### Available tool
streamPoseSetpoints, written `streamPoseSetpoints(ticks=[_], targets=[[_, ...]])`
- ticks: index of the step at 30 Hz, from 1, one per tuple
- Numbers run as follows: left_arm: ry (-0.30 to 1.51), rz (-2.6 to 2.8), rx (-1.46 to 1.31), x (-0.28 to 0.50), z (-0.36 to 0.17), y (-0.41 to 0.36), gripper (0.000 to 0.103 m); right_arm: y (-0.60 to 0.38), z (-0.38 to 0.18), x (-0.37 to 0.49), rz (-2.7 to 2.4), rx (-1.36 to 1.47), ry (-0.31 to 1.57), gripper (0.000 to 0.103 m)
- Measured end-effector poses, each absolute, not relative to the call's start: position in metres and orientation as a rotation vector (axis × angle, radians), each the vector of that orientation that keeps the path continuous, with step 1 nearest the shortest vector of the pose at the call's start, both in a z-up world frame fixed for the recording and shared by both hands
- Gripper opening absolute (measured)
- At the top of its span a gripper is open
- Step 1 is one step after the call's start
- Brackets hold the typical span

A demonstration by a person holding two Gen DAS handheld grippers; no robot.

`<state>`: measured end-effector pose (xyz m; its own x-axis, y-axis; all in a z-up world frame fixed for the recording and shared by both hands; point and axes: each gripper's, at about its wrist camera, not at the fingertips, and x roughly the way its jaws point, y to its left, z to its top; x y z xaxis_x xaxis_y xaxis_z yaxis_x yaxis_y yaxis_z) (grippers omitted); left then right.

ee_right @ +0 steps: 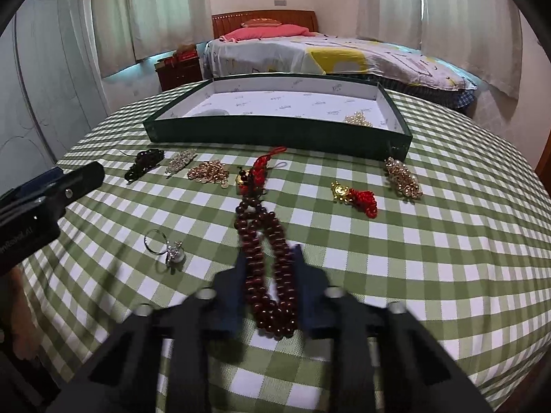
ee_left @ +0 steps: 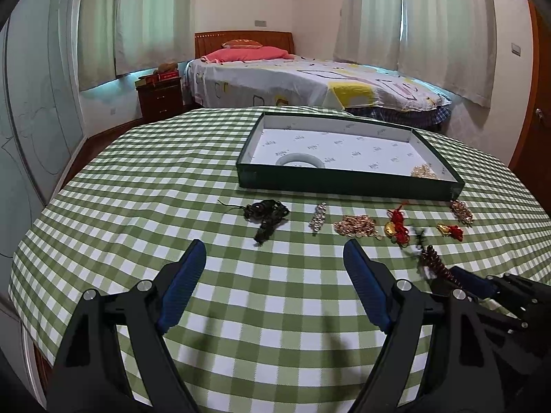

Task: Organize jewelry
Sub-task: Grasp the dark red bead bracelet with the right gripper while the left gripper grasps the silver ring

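1. Left claw (ee_left: 273, 258) hovers over the near-left part of the counter (ee_left: 137, 186), jaws wide apart, nothing between them; only green-checked cloth shows under it.
2. Dark green tray (ee_right: 275, 134) with white lining sits at the far middle of the counter; inside, a pale bangle (ee_left: 300, 162) by its near wall, pearl cluster (ee_right: 358, 118) toward its near-right corner.
3. Row of loose pieces along the tray's near wall, left to right: black bead piece (ee_right: 144, 161), silver rhinestone clip (ee_right: 180, 160), rose-gold chain pile (ee_right: 208, 172), red knot charm with gold piece (ee_right: 256, 172), gold charm with red tassel (ee_right: 354, 196), gold crystal cluster (ee_right: 403, 177) near the tray's near-right corner.
4. Silver ring charm (ee_right: 165, 246) lies alone on the cloth, nearer the front edge than the row, left of the right claw.
5. Right claw (ee_right: 268, 261) sits toward the front middle of the counter, jaws closed in on the dark red bead bracelet (ee_right: 265, 261); the bead loop runs between the two blue pads, its far end reaching toward the red knot charm. Image slightly blurred here; whether the beads are lifted off the cloth cannot be told.
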<state>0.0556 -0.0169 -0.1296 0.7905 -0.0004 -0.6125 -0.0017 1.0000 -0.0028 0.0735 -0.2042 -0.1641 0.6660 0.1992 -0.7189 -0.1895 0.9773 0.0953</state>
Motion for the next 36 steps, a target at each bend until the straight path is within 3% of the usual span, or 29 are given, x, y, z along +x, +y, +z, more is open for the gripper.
streamPoseSetpoints(ticks=[16, 22, 27, 29, 36], targets=[[0.684, -0.111, 0.111, 0.051, -0.142, -0.073, 0.077, -0.249, -0.157, 0.067, 0.172, 0.133, 0.761, 0.012], [0.733, -0.129, 0.143, 0.055, -0.155, -0.083, 0.055, -0.253, -0.157, 0.068, 0.181, 0.162, 0.749, 0.012], [0.733, -0.137, 0.120, 0.053, -0.153, -0.079, 0.045, -0.256, -0.159, 0.067, 0.185, 0.171, 0.747, 0.012], [0.743, -0.149, 0.119, 0.054, -0.155, -0.077, 0.035, -0.256, -0.159, 0.067, 0.185, 0.171, 0.747, 0.012], [0.768, -0.216, 0.096, 0.054, -0.160, -0.080, 0.025, -0.256, -0.158, 0.067, 0.185, 0.168, 0.747, 0.013]])
